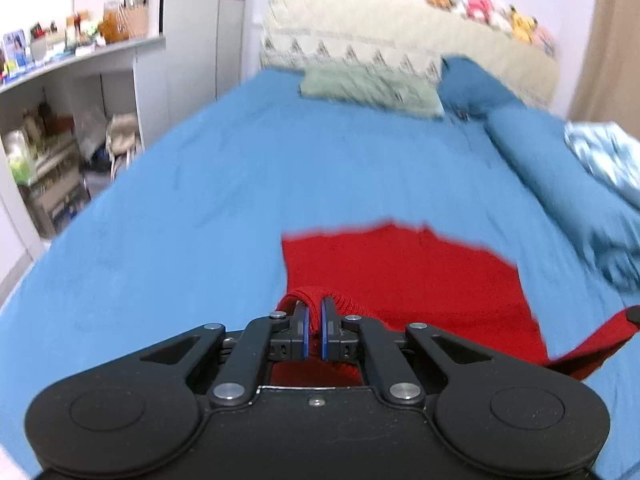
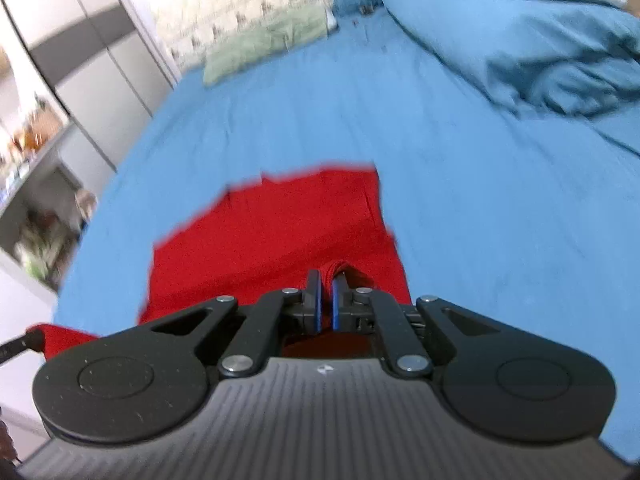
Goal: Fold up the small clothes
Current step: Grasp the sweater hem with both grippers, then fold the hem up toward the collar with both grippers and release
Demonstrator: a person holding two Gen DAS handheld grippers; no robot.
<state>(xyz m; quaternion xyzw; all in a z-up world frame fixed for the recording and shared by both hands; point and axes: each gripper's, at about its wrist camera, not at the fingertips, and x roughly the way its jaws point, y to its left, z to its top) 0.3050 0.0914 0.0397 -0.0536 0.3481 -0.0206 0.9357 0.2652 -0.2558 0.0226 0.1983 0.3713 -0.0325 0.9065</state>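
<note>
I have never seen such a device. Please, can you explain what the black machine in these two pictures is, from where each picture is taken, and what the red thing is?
There is no robot. A person holds hand-held tongs in each hand, each with a camera looking along its two fingers. One picture is from the left tongs, the other from the right tongs. Both are shut on the near edge of a red knitted garment, each pinching a small fold. The garment's far part lies flat on a bed with a blue sheet. At the bed's far end lie a green pillow and a rumpled blue duvet.

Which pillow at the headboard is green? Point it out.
The flat green pillow lying left of the upright dark blue pillow, against the cream headboard. It alone is green.
</note>
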